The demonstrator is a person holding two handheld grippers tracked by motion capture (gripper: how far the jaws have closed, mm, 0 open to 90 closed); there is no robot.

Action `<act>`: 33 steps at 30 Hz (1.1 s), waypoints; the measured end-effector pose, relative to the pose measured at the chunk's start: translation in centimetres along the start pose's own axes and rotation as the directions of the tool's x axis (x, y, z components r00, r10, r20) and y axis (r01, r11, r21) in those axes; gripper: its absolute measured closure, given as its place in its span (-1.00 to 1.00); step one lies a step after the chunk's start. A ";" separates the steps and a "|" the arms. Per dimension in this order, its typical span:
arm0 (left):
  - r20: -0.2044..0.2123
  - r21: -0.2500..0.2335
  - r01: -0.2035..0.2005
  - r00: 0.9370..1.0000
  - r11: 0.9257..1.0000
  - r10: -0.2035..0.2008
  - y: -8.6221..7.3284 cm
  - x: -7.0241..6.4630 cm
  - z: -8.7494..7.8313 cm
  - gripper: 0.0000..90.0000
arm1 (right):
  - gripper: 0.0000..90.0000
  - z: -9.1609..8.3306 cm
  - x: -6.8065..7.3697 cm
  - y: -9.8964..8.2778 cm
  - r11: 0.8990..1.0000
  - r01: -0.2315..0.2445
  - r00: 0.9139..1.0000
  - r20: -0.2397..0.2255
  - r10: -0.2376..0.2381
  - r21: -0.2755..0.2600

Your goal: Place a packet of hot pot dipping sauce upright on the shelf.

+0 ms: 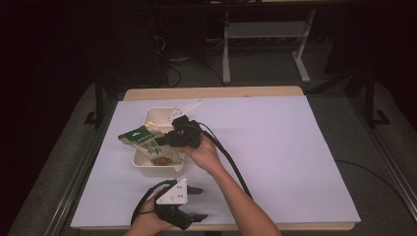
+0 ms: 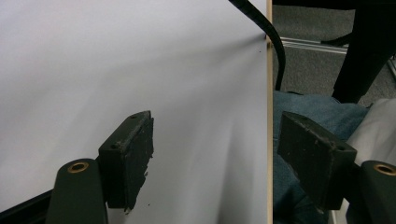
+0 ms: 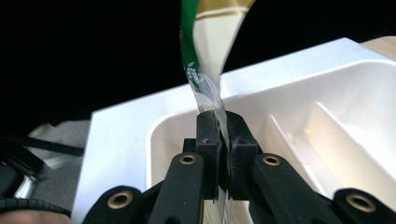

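Green-and-cream snack pouch [image 1: 147, 144] is held above a white plastic bin [image 1: 141, 165] that sits on the left part of a table covered with a white sheet [image 1: 275, 147]. In the high view the pouch is seen lying tilted across the bin's opening, its left end reaching past the bin's left wall, its printed face turned upward. The pouch is gripped at its right edge by the right gripper [image 1: 169, 139], which is held in a hand [image 1: 202, 153] whose forearm comes in from the bottom of the picture. In the right gripper view the two black jaws are seen pressed together on the clear sealed edge of the pouch [image 3: 205, 70], with the bin [image 3: 121, 126] just beyond them; a divider wall is seen inside the bin [image 3: 327, 126].

The left gripper [image 1: 196, 202] is held low near the front edge of the table, well apart from the bin, with a grey three-cornered plate on top. In the left gripper view its jaws are seen spread wide with nothing between them, over the white sheet [image 2: 116, 60] and the table's front edge. A black cable [image 2: 275, 51] is seen running past that edge, and blue denim fabric [image 2: 317, 109] is seen below it.
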State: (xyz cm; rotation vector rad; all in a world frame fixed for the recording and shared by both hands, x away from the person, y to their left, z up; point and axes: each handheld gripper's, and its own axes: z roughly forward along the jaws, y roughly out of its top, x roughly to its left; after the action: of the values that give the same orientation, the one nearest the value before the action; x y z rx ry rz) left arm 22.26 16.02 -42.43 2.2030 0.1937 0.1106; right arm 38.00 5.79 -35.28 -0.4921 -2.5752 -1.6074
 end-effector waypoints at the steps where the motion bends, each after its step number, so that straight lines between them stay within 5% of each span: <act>1: 0.001 0.002 0.001 1.000 1.000 -0.001 0.0 0.0 0.0 -0.41 | 0.91 -0.2 0.1 0.1 1.000 0.011 1.000 0.013 -0.011 0.015; 5: 0.003 0.007 -0.001 1.000 1.000 0.001 0.0 0.0 0.1 -0.40 | 0.92 -0.2 0.3 0.4 0.996 0.045 0.998 0.035 -0.048 0.078; 9: 0.002 0.004 -0.003 1.000 1.000 0.003 0.1 -0.1 0.2 -0.41 | 0.99 -0.1 0.6 0.4 0.995 0.041 0.999 0.001 -0.041 0.095; 15: -0.002 0.004 -0.001 1.000 1.000 0.001 0.1 -0.1 0.2 -0.40 | 1.00 -0.2 1.4 0.2 1.000 0.021 0.996 -0.082 -0.019 0.021; 19: -0.006 -0.009 0.002 1.000 1.000 -0.002 0.2 -0.1 0.0 -0.40 | 1.00 -0.1 0.8 -0.7 0.996 -0.068 0.988 -0.140 0.060 -0.055; 26: -0.004 -0.002 -0.003 1.000 1.000 0.003 0.2 -0.1 0.2 -0.40 | 1.00 -0.4 -0.5 -2.5 0.990 -0.124 0.987 -0.114 0.115 -0.072; 33: -0.007 -0.004 0.001 1.000 1.000 -0.001 0.2 -0.1 0.1 -0.40 | 0.98 -0.7 -0.6 -2.6 0.995 -0.090 0.995 -0.056 0.088 -0.037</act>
State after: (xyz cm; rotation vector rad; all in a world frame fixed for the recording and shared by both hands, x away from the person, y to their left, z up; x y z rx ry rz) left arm 22.17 15.78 -42.36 2.1987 0.1980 0.1179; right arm 37.70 3.99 -37.31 -0.5501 -2.4497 -1.6224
